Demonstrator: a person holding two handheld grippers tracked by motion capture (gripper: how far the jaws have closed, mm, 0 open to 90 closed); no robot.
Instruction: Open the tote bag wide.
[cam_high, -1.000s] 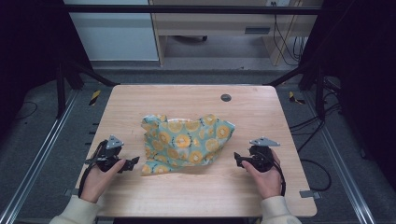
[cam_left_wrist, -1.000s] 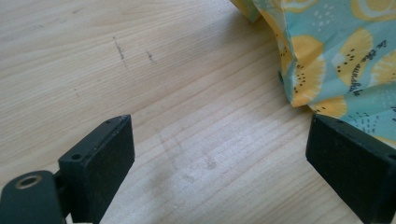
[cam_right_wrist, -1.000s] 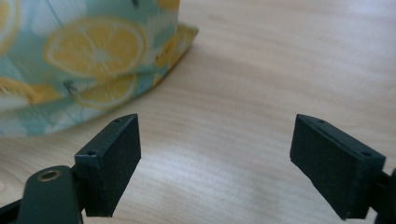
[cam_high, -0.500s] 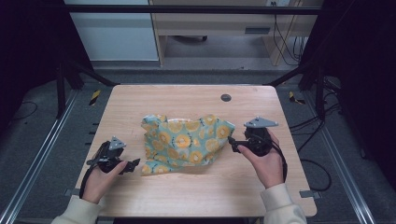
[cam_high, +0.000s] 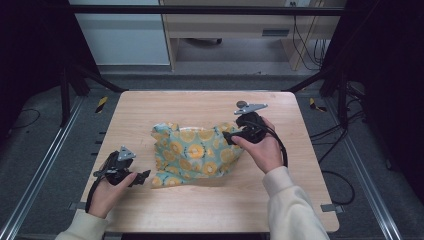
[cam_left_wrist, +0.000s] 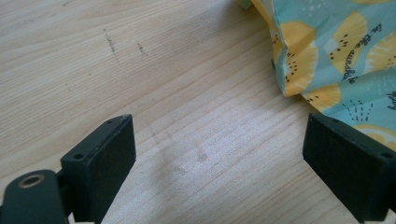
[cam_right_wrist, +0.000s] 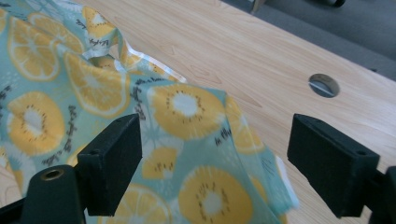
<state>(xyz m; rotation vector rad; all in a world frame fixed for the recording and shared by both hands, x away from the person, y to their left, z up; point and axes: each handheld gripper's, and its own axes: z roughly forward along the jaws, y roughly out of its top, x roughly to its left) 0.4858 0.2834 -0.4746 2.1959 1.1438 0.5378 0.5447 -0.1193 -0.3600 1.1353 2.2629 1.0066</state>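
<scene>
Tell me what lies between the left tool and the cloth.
Bare wood. In the left gripper view, the left tool stands open over tabletop, the cloth just beyond.

The crumpled teal cloth with yellow lemon slices is cut off by the left gripper view's edge, and its tiny black writing is too small to read.

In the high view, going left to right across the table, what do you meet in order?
Left gripper held open on the bare wood, then the lemon-print cloth crumpled mid-table, then the right gripper with jaws open at the cloth's right edge, then the table and its bare right side.
</scene>
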